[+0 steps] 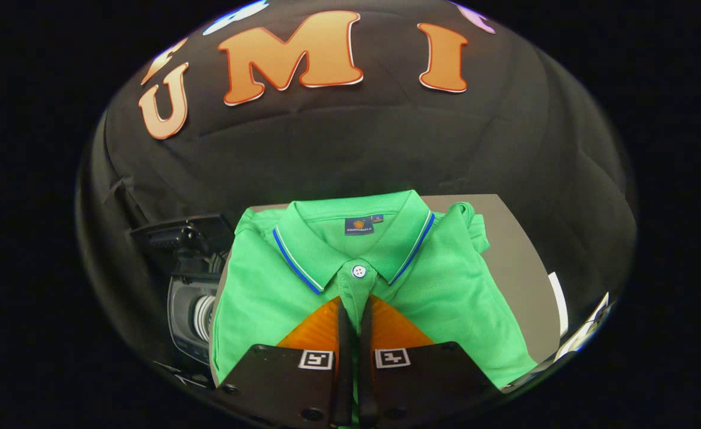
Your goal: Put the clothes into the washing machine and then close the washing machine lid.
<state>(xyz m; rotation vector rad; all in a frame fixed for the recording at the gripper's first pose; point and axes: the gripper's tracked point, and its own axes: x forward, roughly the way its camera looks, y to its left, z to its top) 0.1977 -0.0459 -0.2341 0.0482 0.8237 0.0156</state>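
The hand-held gripper [355,310] is in front of me with its two fingers drawn nearly together, a thin strip of green showing in the slit between them. I judge they are pinching the button placket of the folded green polo shirt with the blue-and-white trimmed collar [445,280], just below its white button [359,271], but I cannot confirm that both fingers press on cloth and not merely rest above it.

The shirt lies flat on the grey tabletop [520,280], covering most of it, collar toward the far edge, a bare strip left along the right edge.

Risks, as I judge them: a pinch on the placket alone takes only the top layer, so the fold could open on lifting and the shirt trail, drag across the left edge and catch on the machine's rim. A shallow grip could also slip.

The dark grey washing machine [192,310] sits below the table's left edge, its opening partly masked by the shirt; I cannot tell how wide it is. A black raised part [180,232] behind it may be the lid. White sheets [588,325] at the right edge are cut off and unclear.
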